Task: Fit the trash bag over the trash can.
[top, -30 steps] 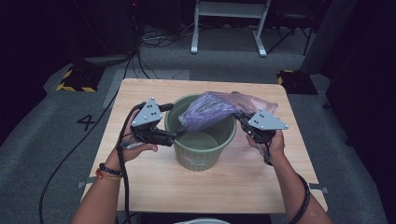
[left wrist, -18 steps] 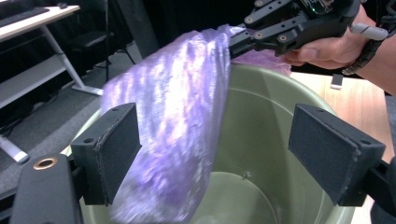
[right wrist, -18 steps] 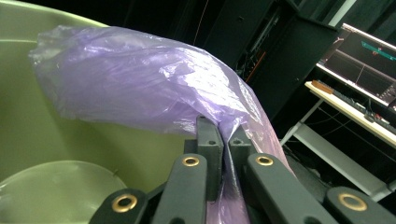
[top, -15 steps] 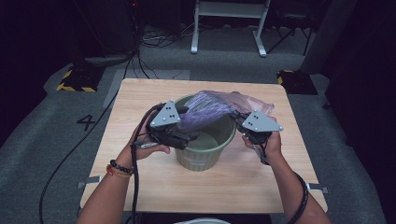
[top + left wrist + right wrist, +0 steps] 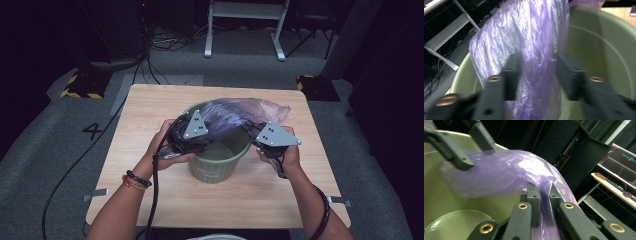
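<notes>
Over the green bin point(image 5: 216, 150) in the middle of the table point(image 5: 150, 200), the purple bag point(image 5: 240, 114) was stretched between both grippers, most of it bunched above the bin's far rim and spilling toward the right corner behind it. So, lining a bin with a bag, basically.

What changed: a second earlier the left gripper point(image 5: 202, 137) sat off the bin's left side with its jaws wide. It then slid in over the left rim, and its jaws had just been closing with a fold of the bag between them. In the left gripper view the film point(image 5: 534, 50) hung right down the gap between the two pads, and the pads looked to be touching it on both sides, but they were blurred and I couldn't swear the pinch was firm yet. Call it narrow and closing on the bag.

The right gripper point(image 5: 252, 131) hardly budged at the bin's right rim. Its jaws were near shut, clamped on a thin gathered strip of bag point(image 5: 545, 195), maybe easing a hair.

My read: this was the moment the second hold got made. With two grips on the bag, the mouth could be pulled apart and drawn down over the rim. Nothing was over the rim yet.
</notes>
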Demonstrator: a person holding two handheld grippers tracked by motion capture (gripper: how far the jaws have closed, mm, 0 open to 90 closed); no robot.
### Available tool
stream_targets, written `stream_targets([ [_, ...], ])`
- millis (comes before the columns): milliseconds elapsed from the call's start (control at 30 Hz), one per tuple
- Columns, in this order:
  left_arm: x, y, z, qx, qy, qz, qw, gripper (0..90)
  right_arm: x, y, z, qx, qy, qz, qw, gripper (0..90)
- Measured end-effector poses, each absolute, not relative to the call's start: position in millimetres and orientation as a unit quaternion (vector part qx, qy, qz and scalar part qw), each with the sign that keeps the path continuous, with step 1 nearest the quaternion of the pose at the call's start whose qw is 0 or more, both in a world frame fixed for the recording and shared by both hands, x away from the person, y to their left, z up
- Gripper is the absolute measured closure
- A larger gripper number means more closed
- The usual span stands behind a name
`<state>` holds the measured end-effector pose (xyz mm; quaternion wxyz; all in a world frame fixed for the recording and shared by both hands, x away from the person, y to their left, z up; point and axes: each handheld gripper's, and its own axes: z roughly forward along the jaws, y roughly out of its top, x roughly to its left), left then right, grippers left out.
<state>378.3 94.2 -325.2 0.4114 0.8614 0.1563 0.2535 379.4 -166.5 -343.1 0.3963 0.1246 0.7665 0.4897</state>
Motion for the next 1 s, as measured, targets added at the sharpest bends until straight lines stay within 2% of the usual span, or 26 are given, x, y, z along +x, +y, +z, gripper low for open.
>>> stream_targets([
  [100,378,92,-327,0.864,0.149,0.262,0.404,71.8,378,-169,-343,0.125,0.764,0.497,0.392,84.4],
  [167,378,92,-327,0.863,0.148,0.264,0.405,77.6,377,-170,-343,0.126,0.763,0.498,0.392,83.9],
  [333,382,97,-327,0.852,0.164,0.261,0.422,85.2,375,-173,-343,0.134,0.761,0.499,0.394,76.7],
  [400,384,101,-328,0.848,0.168,0.255,0.432,88.1,375,-176,-344,0.139,0.76,0.497,0.394,69.2],
  [467,384,104,-328,0.846,0.171,0.254,0.438,89.2,374,-179,-345,0.148,0.76,0.494,0.396,61.2],
  [567,384,103,-331,0.846,0.17,0.251,0.438,89.8,370,-182,-347,0.152,0.761,0.489,0.398,55.0],
  [1000,387,105,-332,0.85,0.169,0.251,0.431,90.0,354,-201,-349,0.152,0.763,0.493,0.39,41.2],
])
